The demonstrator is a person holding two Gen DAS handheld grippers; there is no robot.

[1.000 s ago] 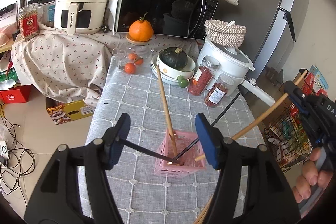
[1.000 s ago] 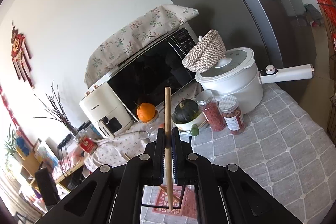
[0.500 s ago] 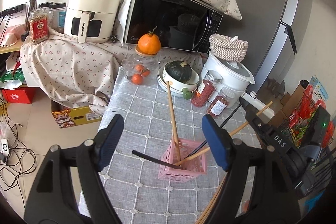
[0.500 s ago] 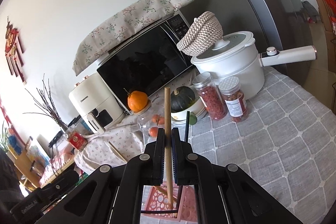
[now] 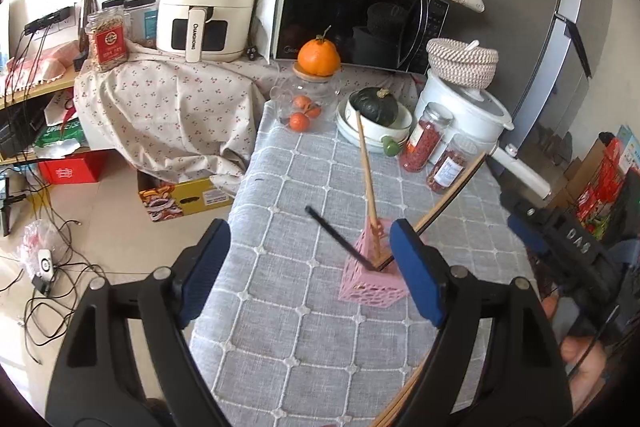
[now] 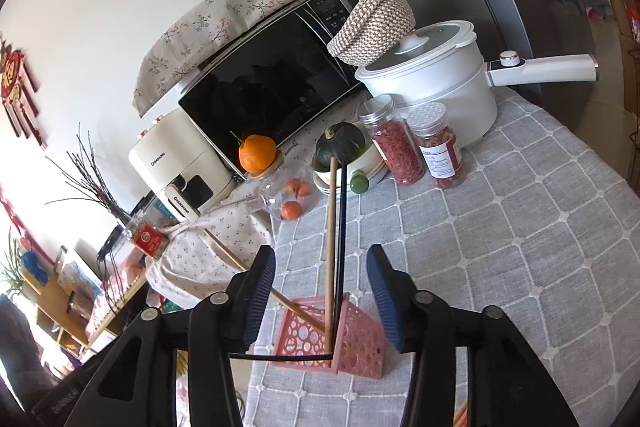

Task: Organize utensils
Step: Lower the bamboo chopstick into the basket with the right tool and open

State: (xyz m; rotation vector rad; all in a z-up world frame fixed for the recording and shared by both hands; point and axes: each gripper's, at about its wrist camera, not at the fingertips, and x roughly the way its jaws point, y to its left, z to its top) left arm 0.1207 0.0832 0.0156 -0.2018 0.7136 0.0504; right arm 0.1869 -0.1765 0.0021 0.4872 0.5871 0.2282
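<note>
A pink perforated holder stands on the grey checked tablecloth. Wooden chopsticks and black chopsticks lean out of it at different angles. In the right wrist view the holder sits just ahead of my right gripper, which is open and empty; a wooden chopstick and a black one stand between its jaws, untouched. My left gripper is open and empty, above the cloth just left of the holder. The right gripper's body shows at the right.
At the table's back stand a white pot with a long handle, two red-filled jars, a bowl with a dark squash, a glass jar with an orange on top, a microwave and an air fryer. Floor clutter lies left.
My right gripper has opened and let go of the wooden chopstick, which now stands in the holder. My left gripper has pulled back and up a little.
</note>
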